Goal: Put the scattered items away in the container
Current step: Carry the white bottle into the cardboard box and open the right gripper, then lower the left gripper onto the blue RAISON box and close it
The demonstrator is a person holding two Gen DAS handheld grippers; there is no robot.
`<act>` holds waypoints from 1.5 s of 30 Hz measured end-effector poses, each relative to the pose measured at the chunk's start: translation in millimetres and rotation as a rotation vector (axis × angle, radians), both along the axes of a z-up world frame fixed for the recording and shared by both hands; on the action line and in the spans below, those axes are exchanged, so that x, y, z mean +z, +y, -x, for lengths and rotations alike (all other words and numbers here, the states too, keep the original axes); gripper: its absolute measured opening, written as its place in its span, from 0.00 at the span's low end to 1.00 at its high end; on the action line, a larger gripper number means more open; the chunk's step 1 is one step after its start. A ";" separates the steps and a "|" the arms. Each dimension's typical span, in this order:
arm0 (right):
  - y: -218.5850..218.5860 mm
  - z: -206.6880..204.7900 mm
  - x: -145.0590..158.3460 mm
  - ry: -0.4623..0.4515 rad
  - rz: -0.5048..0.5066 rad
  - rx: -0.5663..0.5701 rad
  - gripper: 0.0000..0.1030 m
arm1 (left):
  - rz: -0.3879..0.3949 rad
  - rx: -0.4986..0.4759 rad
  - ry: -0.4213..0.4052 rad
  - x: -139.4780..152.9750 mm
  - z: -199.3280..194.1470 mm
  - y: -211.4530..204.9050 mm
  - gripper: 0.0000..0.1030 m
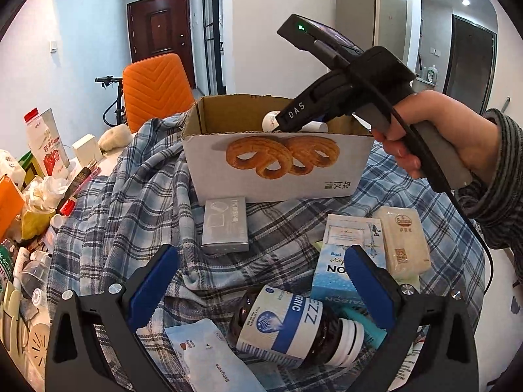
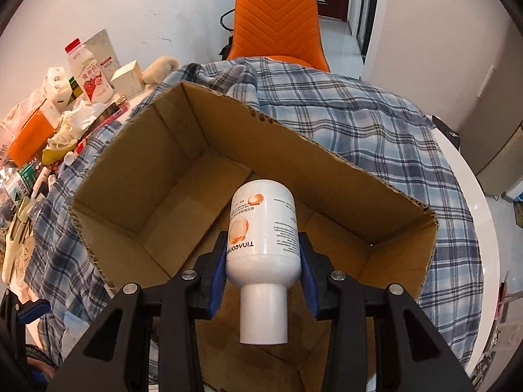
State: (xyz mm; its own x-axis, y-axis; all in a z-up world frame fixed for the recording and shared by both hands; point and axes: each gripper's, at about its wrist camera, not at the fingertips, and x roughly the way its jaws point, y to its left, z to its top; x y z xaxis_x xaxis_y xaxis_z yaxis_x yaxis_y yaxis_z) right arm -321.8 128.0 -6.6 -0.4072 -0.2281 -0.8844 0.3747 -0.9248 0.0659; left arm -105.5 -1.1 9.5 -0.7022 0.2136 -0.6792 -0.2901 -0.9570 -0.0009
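One cardboard box (image 1: 278, 163), two bottles, white (image 2: 263, 232) and brown (image 1: 291, 323), three small cartons, one orange chair (image 1: 157, 88)

White plastic bottle (image 2: 263, 228) with orange print; plain brown cardboard box (image 2: 157, 150), its white outside printed with golden pastries (image 1: 281, 158). Beneath box: blue-white plaid cloth (image 2: 359, 124). Behind box: orange chevron-quilted chair (image 2: 276, 16).

Right tongs (image 2: 263, 258) clamping white bottle (image 2: 263, 225), over open cardboard box (image 2: 157, 150), plaid cloth (image 2: 359, 124) beneath
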 end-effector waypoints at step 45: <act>103.3 -200.7 7.5 0.139 0.193 0.040 0.69 | 0.134 -0.078 -0.080 -16.0 23.3 55.3 1.00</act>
State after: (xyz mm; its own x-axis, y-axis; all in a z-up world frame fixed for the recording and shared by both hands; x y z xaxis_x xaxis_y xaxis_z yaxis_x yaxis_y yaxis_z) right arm -121.1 231.3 0.9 -0.5098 -0.4055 -0.7588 0.4283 -0.8845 0.1849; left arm -128.8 54.2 -6.5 -0.6296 0.1694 -0.7582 -0.3676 -0.9247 0.0987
